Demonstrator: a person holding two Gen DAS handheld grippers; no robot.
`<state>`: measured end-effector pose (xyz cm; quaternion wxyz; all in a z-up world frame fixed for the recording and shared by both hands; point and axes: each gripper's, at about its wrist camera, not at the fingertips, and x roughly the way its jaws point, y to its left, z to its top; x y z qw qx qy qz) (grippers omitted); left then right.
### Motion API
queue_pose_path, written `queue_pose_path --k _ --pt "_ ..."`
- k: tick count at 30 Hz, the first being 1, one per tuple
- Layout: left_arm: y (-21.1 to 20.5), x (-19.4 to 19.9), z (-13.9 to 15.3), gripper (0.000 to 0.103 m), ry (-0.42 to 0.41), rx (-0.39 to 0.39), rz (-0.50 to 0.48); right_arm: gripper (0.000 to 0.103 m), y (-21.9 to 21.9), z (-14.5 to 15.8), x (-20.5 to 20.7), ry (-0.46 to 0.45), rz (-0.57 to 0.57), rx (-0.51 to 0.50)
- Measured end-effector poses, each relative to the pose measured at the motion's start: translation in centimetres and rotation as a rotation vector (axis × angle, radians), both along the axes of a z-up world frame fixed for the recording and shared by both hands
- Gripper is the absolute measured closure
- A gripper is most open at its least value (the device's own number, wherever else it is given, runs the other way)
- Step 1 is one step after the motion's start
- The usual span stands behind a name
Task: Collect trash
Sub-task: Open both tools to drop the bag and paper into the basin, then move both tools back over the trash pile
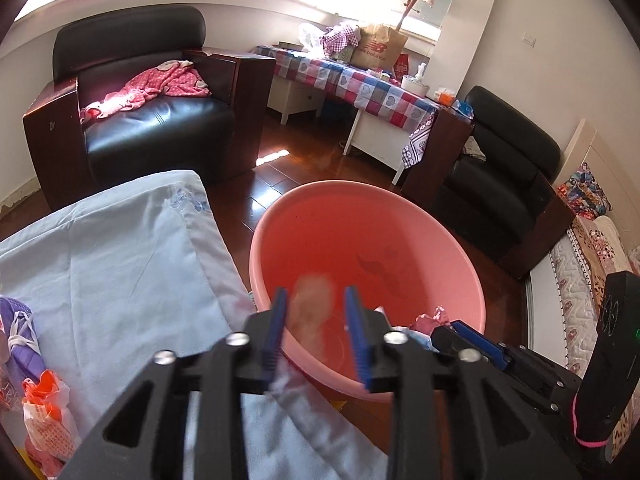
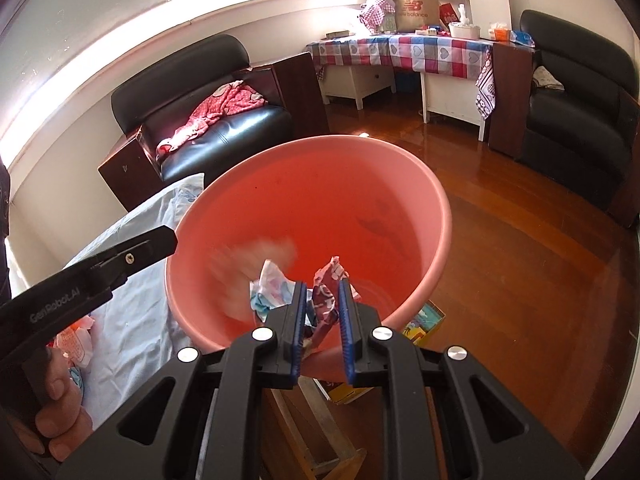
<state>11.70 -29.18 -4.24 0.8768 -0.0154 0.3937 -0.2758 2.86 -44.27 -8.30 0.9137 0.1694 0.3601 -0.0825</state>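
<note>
Right wrist view shows the right gripper (image 2: pixel 322 312) squeezing crumpled wrappers (image 2: pixel 326 294) over the near rim of the pink tub (image 2: pixel 436 216). It should let go only while they hang over the tub. The left gripper (image 1: pixel 316 328) has its jaws apart, and a blurry pale scrap (image 1: pixel 314 304) drops between them. The tub floor looks almost bare. More trash (image 1: pixel 44 404) lies on the blue sheet (image 1: pixel 132 256), far left.

One pink basin (image 2: pixel 416 184), two black armchairs (image 1: pixel 160 128), one checked-cloth table (image 1: pixel 360 84), one brown paper bag (image 1: pixel 382 46)
</note>
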Motion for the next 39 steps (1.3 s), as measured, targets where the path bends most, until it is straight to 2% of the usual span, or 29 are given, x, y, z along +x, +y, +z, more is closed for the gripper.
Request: queue_pose_path --k 8,9,12,20,25,31,39 --pt "1.1 -1.3 1.1 0.063 -0.038 -0.02 0.006 0.086 0.0 0.3 -0.1 -0.008 0.001 0.03" --pt "1.3 -1.5 1.3 0.062 -0.045 -0.02 0.007 0.085 -0.1 0.3 -0.2 -0.011 0.004 0.031" --pt "2.1 -2.1 1.9 0.06 -0.065 -0.022 0.011 0.071 -0.1 0.6 -0.5 -0.03 0.009 0.04" --pt "5.2 -4.4 3.2 0.059 -0.12 -0.02 0.057 0.07 2.1 2.1 -1.5 -0.099 0.043 -0.004" --pt "8.2 -6.1 3.8 0.058 -0.167 -0.009 0.108 0.07 4.6 2.6 -2.2 -0.156 0.129 -0.028" --pt "12.5 -8.0 4.9 0.058 -0.219 0.008 0.181 0.07 8.0 3.0 -2.5 -0.143 0.244 -0.013" --pt "19.2 -11.1 5.2 0.058 -0.243 0.063 0.304 0.07 13.3 3.1 -2.4 -0.103 0.399 -0.016"
